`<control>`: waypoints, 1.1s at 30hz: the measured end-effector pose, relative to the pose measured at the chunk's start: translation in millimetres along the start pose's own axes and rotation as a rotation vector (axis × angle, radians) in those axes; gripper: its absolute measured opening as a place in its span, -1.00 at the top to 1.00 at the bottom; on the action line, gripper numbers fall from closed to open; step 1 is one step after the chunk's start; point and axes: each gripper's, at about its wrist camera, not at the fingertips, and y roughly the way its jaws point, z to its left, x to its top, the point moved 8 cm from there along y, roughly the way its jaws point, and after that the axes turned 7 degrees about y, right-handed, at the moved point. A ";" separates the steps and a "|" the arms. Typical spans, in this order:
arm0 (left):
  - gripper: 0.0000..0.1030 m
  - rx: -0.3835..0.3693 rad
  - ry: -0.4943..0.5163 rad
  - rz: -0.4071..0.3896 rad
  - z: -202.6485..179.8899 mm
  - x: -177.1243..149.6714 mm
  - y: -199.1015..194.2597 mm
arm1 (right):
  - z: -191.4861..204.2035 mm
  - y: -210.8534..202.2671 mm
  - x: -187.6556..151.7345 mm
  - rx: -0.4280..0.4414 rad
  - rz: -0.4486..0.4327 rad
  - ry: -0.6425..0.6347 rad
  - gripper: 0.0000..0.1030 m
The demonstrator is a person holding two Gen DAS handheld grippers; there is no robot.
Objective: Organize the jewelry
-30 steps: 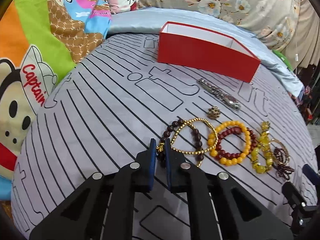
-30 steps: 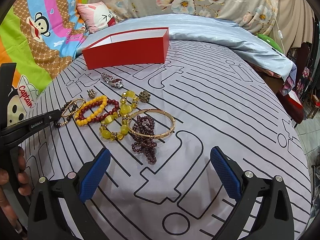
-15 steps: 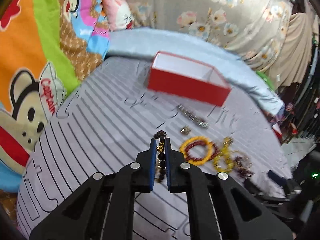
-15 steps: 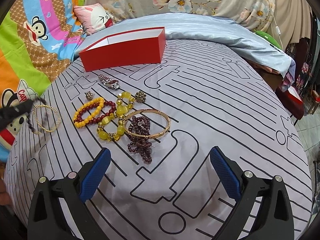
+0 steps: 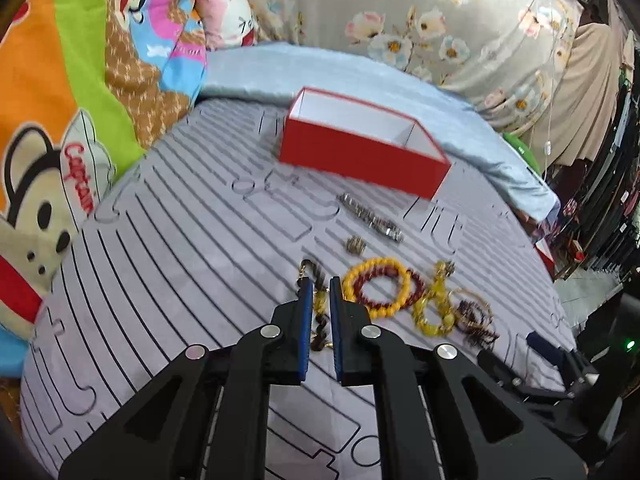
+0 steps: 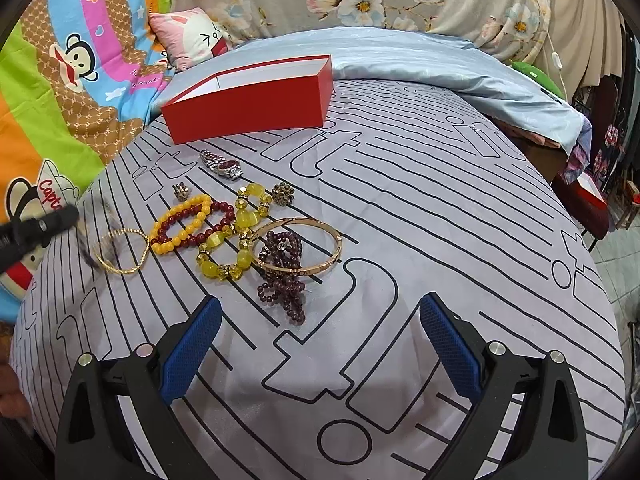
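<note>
My left gripper is shut on a dark brown bead bracelet and holds it lifted above the bed. The bracelet shows blurred in the right wrist view, hanging from the left gripper. A thin gold bangle lies on the sheet below it. An open red box with a white inside stands at the far side. My right gripper is open and empty, near a purple bead bracelet.
On the sheet lie a yellow and red bead bracelet pair, a yellow stone bracelet, a rose gold bangle, a watch and two small brooches. Pillows and a blue blanket lie behind.
My left gripper has closed on the dark bead bracelet and lifted it off the bed. The gold bangle stayed on the sheet. The right gripper barely moved.
</note>
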 end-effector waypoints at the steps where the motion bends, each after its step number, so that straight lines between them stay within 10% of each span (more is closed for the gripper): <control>1: 0.83 0.006 0.003 0.006 0.5 -2.6 1.4 | 0.0 -0.1 0.0 0.000 0.001 0.000 -0.85; 7: 0.83 0.013 -0.018 0.027 5.4 -13.2 5.3 | 2.0 -0.8 0.5 0.001 -0.003 -0.010 -0.85; 13: 0.17 0.016 0.012 0.028 -3.3 -19.9 3.4 | 3.1 -0.3 0.6 -0.001 -0.004 -0.013 -0.85; 27: 0.18 0.046 -0.086 0.093 22.5 -25.8 31.3 | 6.2 0.5 -0.5 -0.001 -0.008 -0.030 -0.85; 33: 0.66 0.017 -0.089 0.101 17.1 -22.1 45.2 | 6.8 0.8 -0.5 0.005 -0.004 -0.024 -0.85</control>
